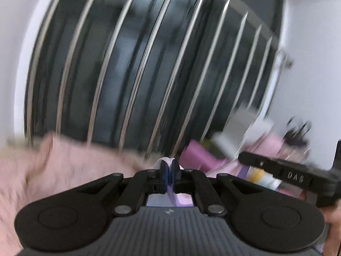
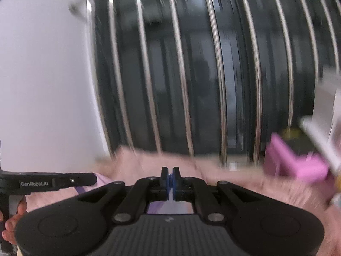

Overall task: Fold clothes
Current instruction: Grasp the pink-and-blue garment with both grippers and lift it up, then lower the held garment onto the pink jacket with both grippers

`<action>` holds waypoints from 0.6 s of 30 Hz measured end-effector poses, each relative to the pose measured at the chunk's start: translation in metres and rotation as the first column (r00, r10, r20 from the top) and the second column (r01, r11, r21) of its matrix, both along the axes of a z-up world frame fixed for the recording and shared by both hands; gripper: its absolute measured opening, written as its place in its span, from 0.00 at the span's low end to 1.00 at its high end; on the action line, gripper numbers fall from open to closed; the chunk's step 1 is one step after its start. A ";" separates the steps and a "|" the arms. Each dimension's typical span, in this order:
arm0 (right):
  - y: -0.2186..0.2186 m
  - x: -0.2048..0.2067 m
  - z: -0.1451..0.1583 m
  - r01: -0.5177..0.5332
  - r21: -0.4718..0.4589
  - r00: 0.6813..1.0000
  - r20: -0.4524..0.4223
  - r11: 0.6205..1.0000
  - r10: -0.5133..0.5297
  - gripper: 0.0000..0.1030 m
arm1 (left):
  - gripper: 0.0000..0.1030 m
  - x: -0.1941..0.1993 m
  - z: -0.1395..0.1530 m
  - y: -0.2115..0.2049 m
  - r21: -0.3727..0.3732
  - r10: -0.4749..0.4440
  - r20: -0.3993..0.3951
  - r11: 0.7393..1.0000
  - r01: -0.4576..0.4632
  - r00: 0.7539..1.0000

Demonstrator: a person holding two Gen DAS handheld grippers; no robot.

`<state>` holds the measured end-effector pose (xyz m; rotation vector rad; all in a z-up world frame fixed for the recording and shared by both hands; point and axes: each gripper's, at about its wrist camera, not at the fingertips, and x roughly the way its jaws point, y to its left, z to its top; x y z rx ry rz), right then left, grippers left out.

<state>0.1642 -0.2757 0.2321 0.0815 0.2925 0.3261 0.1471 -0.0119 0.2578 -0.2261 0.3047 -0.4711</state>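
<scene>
Fingers pinched together on the left gripper point(image 1: 169, 171), a strip of pale lilac cloth point(image 1: 168, 161) caught between them. Right gripper point(image 2: 170, 178) is closed too; what it clamps, blurred, I cannot tell. Beyond both, pink fabric point(image 1: 64, 162) spreads out, far dark slatted doors point(image 1: 149, 64) behind, magenta boxes point(image 2: 298, 162) to the right.

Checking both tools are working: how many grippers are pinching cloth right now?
2. The left gripper pinches pale lilac cloth; the right gripper, on the left one's right, looks shut on cloth too, though blur hides it.
</scene>
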 end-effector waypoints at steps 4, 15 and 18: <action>0.011 -0.077 0.082 0.009 -0.019 0.982 0.190 1.000 -0.005 0.02 | 0.03 -0.075 0.087 0.004 -0.018 -0.013 0.181 1.000 0.016 0.983; 0.029 -0.225 0.223 0.054 -0.077 0.880 0.475 0.996 -0.011 0.02 | 0.03 -0.181 0.204 0.007 0.009 0.041 0.386 0.999 -0.049 0.922; 0.036 -0.217 0.226 0.060 -0.083 0.890 0.455 0.995 -0.016 0.02 | 0.03 -0.162 0.191 0.011 0.024 0.060 0.347 0.997 -0.073 0.936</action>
